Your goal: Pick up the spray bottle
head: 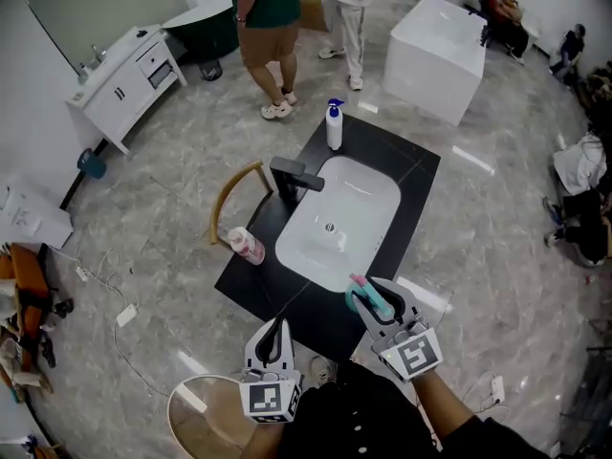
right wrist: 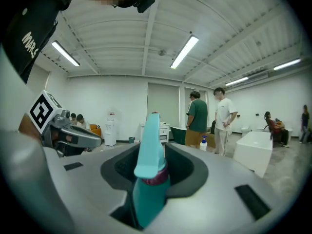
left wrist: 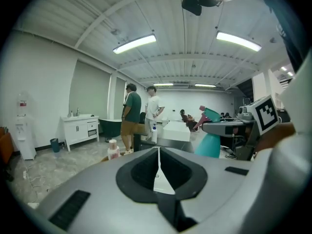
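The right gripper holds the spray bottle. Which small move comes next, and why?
Probably lift slightly higher, jaws unchanged: the right gripper is shut on the teal spray bottle, which looks clear of the black counter, so the pick seems nearly done.

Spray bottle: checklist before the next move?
1. Spray bottle clamped between the right gripper jaws: ok.
2. Spray bottle held off the counter, as the left gripper view shows: ok.
3. Spray bottle roughly upright, head on top: ok.
4. Left gripper jaws together, nothing in them: ok.
5. Pink bottle and pump bottle stand on the counter, apart from both grippers: ok.
6. How full the spray bottle is: cannot tell.
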`<move>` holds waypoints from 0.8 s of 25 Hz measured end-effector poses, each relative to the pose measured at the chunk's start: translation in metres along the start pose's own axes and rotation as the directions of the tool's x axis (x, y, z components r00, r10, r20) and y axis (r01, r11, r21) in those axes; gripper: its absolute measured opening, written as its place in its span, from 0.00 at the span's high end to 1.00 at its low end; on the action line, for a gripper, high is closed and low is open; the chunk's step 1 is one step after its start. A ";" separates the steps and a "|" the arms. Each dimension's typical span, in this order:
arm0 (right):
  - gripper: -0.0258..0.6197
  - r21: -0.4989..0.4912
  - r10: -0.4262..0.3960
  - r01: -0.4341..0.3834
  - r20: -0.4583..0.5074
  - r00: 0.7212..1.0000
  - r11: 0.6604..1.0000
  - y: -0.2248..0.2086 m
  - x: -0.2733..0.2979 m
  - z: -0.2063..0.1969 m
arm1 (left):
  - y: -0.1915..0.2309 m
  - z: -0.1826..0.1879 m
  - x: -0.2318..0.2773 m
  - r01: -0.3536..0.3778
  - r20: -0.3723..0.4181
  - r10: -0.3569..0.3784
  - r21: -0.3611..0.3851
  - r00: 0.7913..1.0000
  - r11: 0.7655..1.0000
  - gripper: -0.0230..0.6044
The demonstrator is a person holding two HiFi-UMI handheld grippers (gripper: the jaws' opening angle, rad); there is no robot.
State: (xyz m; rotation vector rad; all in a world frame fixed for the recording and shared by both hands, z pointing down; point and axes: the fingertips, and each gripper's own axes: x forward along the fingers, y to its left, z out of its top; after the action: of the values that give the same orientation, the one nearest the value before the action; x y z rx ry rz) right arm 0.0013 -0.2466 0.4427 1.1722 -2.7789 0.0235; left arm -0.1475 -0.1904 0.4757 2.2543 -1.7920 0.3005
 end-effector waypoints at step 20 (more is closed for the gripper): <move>0.77 0.015 -0.239 0.239 0.073 0.968 0.971 -0.031 -0.071 0.044 | 0.006 0.056 -0.009 0.025 0.157 -0.037 0.074 0.987 0.997 0.93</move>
State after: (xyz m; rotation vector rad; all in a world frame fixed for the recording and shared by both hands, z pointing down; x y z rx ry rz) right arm 0.0680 -0.2201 0.3898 1.5316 -2.6790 -0.0347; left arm -0.1552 -0.2010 0.4199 2.4146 -1.8477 0.1873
